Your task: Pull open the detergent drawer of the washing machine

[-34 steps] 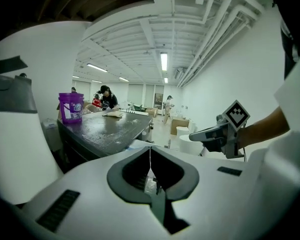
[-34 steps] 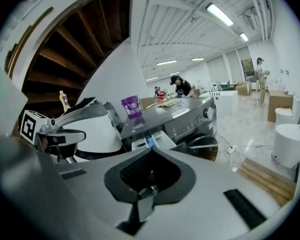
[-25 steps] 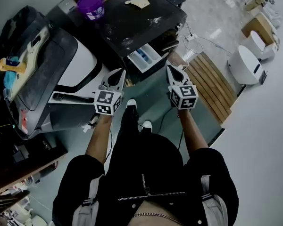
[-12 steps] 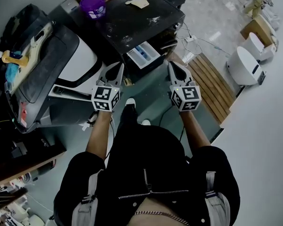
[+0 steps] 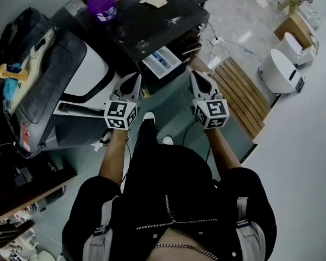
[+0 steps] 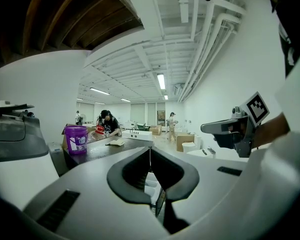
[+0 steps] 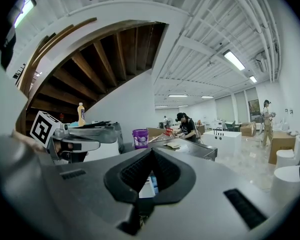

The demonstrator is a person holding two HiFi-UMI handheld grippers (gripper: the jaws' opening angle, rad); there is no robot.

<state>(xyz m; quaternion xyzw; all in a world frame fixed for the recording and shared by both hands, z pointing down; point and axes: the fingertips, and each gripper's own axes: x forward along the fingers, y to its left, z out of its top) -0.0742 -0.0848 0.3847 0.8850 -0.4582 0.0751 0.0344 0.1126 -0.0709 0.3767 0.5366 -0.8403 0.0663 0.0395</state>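
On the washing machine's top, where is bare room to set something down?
Mostly bare: the dark top between the purple bucket and the tan rag, forward to the open drawer. Crowded: the far-left machine, piled with clutter.

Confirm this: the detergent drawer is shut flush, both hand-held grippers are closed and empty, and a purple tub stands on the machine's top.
Not shut: the head view shows the detergent drawer pulled out of the washing machine. Left hand-held gripper and right hand-held gripper are closed and empty; the purple tub stands on top.

Strip lights point(image 6: 161, 80) brighten white walls point(image 6: 45, 91), pale floor point(image 5: 244, 10).
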